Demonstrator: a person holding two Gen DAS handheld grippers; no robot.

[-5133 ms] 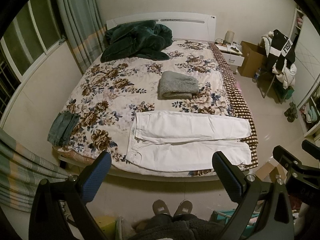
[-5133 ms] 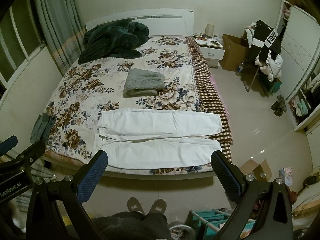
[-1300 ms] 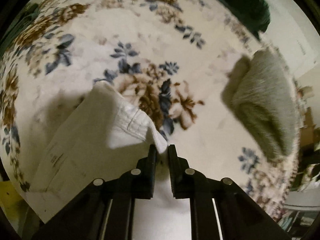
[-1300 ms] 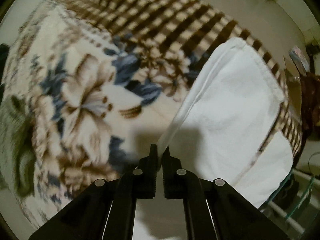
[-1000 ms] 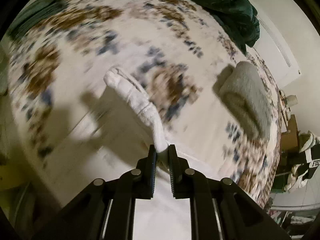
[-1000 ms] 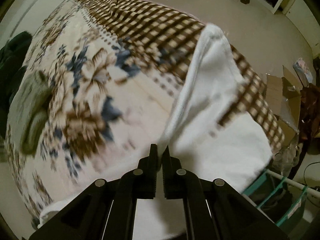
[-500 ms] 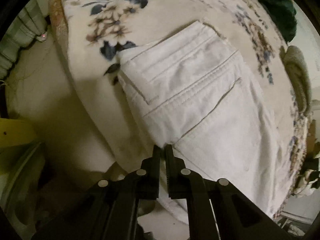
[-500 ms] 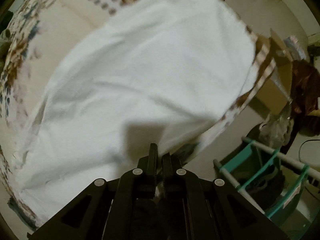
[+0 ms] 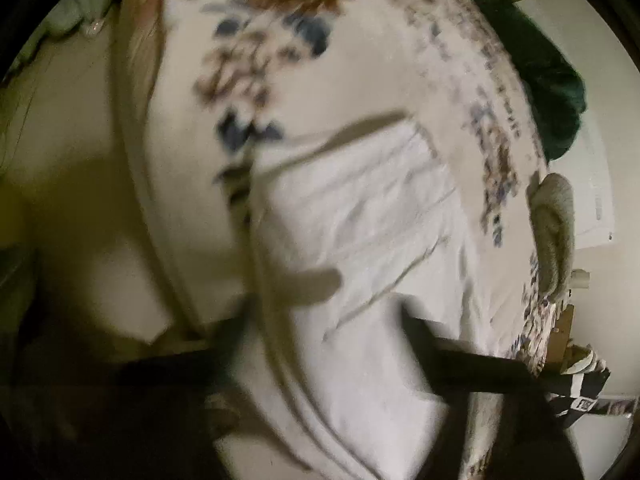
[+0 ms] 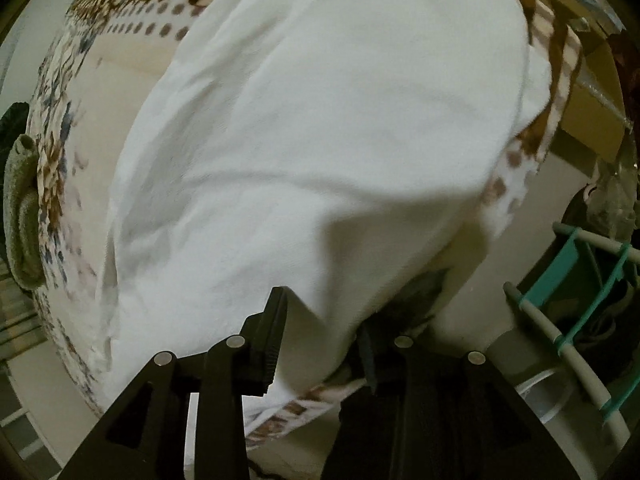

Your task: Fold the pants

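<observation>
Item: white cotton-denim pants [image 10: 320, 128], lying flat along the near edge of the bed. One leg appears laid over the other, so the garment reads as halved lengthwise. Waist and back-pocket end shows in the left view [image 9: 360, 216]; hem end fills the right view.

Support: bed with cream floral-print cover [image 9: 280, 60], its brown checked border [image 10: 552, 52] under the hem end.

Left gripper [image 9: 324, 320]: badly blurred. Its dark fingers stand well apart with white cloth between them; nothing appears pinched, though the blur allows no firm call on contact.

Right gripper [image 10: 320, 328]: jaws spread wide, straddling the near edge of the pant leg. The left finger [image 10: 272, 340] lies against the cloth; the jaws are not closed on it.

Other contents: folded grey knitted garment [image 9: 554, 236] farther up the bed; dark green bedding [image 9: 552, 84] at the head; teal and white rack [image 10: 576, 280] and brown cardboard box [image 10: 592, 112] on the floor.

Step in hand (judged): end of the lengthwise fold, both grippers at release.

Next move (judged): re-grip at the hem end and carry it toward the waist, keeping the edges aligned and the layers from sliding off the bed's edge.
</observation>
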